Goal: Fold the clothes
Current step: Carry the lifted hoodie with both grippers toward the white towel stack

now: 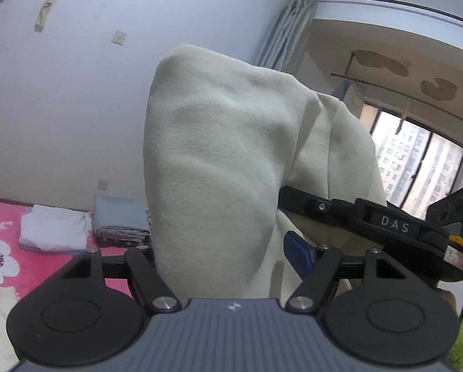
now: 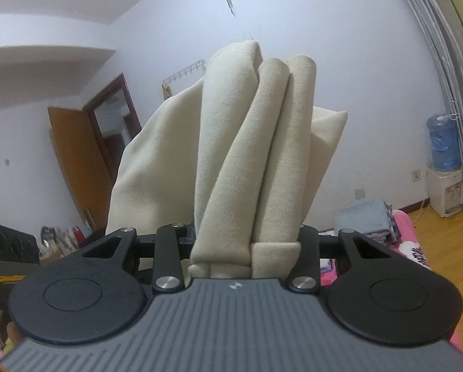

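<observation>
A cream garment (image 1: pixel 219 161) hangs bunched and lifted in the air, filling the middle of the left wrist view. My left gripper (image 1: pixel 228 266) is shut on its lower part, and the cloth hides the fingertips apart from one blue pad (image 1: pixel 299 254). In the right wrist view the same cream garment (image 2: pixel 256 155) stands up in thick folds with a ribbed hem. My right gripper (image 2: pixel 245 248) is shut on that bundle. The right gripper's black body (image 1: pixel 371 220) shows just to the right of the cloth, close beside my left gripper.
A bed with a pink floral sheet (image 1: pixel 2 217) lies below, carrying a folded white stack (image 1: pixel 55 229) and a folded light-blue stack (image 1: pixel 120 220). A window (image 1: pixel 417 161) is at the right. The right wrist view shows a wooden door (image 2: pixel 76 155), a water dispenser (image 2: pixel 443 155) and wooden floor (image 2: pixel 448 248).
</observation>
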A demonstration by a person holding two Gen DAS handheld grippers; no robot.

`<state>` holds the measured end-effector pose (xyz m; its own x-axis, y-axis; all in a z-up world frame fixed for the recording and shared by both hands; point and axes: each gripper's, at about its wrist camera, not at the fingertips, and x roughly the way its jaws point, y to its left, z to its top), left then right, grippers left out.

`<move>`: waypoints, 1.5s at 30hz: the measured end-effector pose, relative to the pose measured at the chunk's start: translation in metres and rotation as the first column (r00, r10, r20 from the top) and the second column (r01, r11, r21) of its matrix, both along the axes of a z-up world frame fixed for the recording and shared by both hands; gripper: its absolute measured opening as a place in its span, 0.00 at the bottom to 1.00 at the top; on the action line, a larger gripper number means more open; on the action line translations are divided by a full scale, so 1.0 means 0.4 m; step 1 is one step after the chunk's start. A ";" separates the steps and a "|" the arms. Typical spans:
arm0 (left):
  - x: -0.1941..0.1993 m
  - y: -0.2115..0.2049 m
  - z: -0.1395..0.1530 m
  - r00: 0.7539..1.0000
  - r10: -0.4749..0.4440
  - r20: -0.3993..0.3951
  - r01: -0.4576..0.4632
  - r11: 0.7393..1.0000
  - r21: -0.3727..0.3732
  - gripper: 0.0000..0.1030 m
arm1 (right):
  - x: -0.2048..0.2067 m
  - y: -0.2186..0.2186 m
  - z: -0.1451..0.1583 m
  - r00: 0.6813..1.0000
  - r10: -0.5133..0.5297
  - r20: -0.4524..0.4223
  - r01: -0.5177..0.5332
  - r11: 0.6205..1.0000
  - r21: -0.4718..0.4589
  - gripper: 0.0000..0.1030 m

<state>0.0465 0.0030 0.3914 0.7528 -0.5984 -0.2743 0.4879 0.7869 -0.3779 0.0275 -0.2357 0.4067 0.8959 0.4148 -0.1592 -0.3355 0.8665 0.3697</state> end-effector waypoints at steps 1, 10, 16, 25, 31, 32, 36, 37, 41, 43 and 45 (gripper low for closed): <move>0.007 -0.005 0.004 1.000 0.009 -0.002 -0.009 1.000 0.003 0.71 | -0.001 0.003 0.007 1.000 0.000 -0.001 0.000 1.000 -0.006 0.36; 0.065 -0.051 0.040 0.996 0.089 -0.015 -0.089 0.995 0.034 0.71 | 0.045 -0.053 -0.035 1.000 0.019 0.022 -0.021 0.996 0.085 0.36; 0.143 -0.120 0.041 0.990 0.140 0.005 -0.140 0.987 0.085 0.71 | 0.134 -0.140 -0.066 0.995 0.087 0.053 -0.095 0.982 0.163 0.36; 0.428 -0.270 -0.112 0.992 0.124 -0.026 -0.115 0.969 0.217 0.72 | 0.400 -0.328 -0.229 0.989 0.124 0.087 -0.135 0.981 0.138 0.36; 0.681 -0.306 -0.340 0.989 0.038 -0.144 -0.006 0.977 0.215 0.70 | 0.611 -0.458 -0.475 0.993 0.117 0.016 -0.118 0.981 0.152 0.36; 0.711 -0.300 -0.378 0.988 0.030 -0.154 0.003 0.978 0.210 0.69 | 0.646 -0.463 -0.507 0.993 0.117 -0.001 -0.116 0.982 0.148 0.36; 0.801 -0.247 -0.502 0.978 0.018 -0.206 0.017 0.986 0.166 0.68 | 0.785 -0.457 -0.622 0.986 0.145 -0.080 -0.131 0.978 0.161 0.36; 0.820 -0.225 -0.520 0.974 0.021 -0.225 0.013 0.989 0.149 0.67 | 0.817 -0.449 -0.646 0.982 0.158 -0.102 -0.139 0.976 0.170 0.36; 0.926 -0.149 -0.536 0.968 0.028 -0.249 0.002 0.993 0.121 0.67 | 0.925 -0.365 -0.684 0.965 0.199 -0.170 -0.170 0.970 0.173 0.35; 0.942 -0.117 -0.534 0.970 0.027 -0.241 -0.002 0.995 0.103 0.67 | 0.963 -0.323 -0.674 0.960 0.209 -0.186 -0.177 0.969 0.173 0.35; 0.963 -0.092 -0.514 0.972 0.023 -0.234 -0.008 0.998 0.067 0.68 | 0.991 -0.292 -0.653 0.959 0.208 -0.194 -0.177 0.970 0.165 0.35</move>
